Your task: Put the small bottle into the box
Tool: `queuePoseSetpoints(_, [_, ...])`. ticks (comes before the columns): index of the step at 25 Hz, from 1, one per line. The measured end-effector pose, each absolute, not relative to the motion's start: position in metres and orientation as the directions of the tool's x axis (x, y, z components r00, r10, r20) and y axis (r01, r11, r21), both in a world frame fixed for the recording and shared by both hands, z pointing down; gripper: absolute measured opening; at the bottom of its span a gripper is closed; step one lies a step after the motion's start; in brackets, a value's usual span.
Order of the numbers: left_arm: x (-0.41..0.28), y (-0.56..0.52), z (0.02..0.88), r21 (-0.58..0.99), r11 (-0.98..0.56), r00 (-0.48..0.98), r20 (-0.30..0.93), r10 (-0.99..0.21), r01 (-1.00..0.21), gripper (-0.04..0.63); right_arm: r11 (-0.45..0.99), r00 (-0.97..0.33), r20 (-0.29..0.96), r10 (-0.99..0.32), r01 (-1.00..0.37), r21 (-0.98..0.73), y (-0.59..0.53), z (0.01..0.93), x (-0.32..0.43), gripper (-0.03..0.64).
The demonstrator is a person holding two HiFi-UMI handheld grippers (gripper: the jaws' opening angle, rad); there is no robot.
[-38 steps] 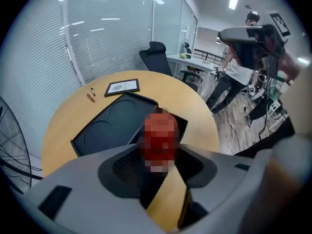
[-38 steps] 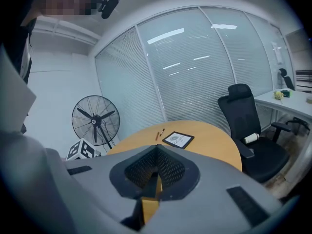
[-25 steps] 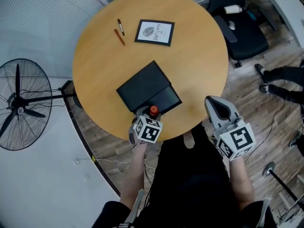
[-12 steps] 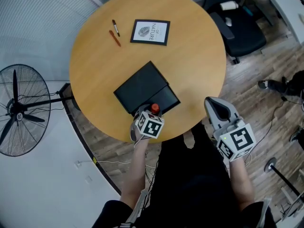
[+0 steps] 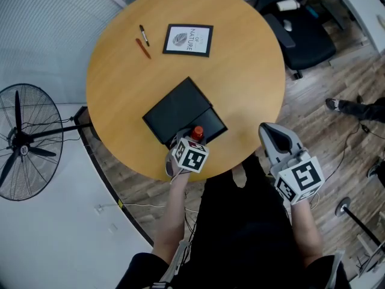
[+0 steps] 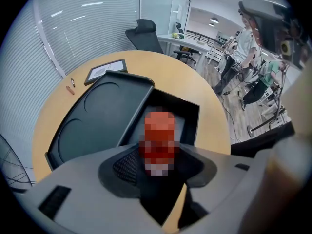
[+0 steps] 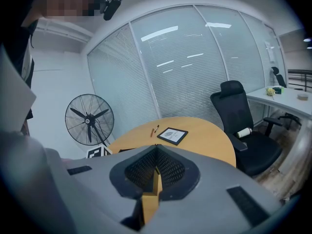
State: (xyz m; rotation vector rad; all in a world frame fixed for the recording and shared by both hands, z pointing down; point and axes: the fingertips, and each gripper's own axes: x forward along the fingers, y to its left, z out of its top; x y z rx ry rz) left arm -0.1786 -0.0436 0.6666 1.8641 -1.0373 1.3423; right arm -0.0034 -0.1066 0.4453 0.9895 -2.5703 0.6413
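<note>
I hold the small bottle [image 6: 159, 130] upright in the left gripper [image 6: 158, 156] jaws, with the box [image 6: 191, 112] at 12 o'clock. The right gripper [image 7: 156, 173] jaws are closed and empty.

Small bottle [image 5: 197, 132] seemingly red-capped; box [image 5: 179, 108] black; table [image 5: 246, 59] tan wood.

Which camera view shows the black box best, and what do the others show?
The head view: nearly the whole box from above, lid open beside its base. The left gripper view shows it close, but the jaws and small bottle cover part. The right gripper view shows barely a dark sliver.
</note>
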Motion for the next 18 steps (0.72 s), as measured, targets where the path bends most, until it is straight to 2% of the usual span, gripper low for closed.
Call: queuePoseSetpoints(18, [-0.162, -0.055, 0.672, 0.039, -0.569, 0.241, 0.928, -0.284, -0.822, 0.21, 0.643, -0.693, 0.448, -0.565, -0.71, -0.288, -0.105, 0.447, 0.003, 0.009])
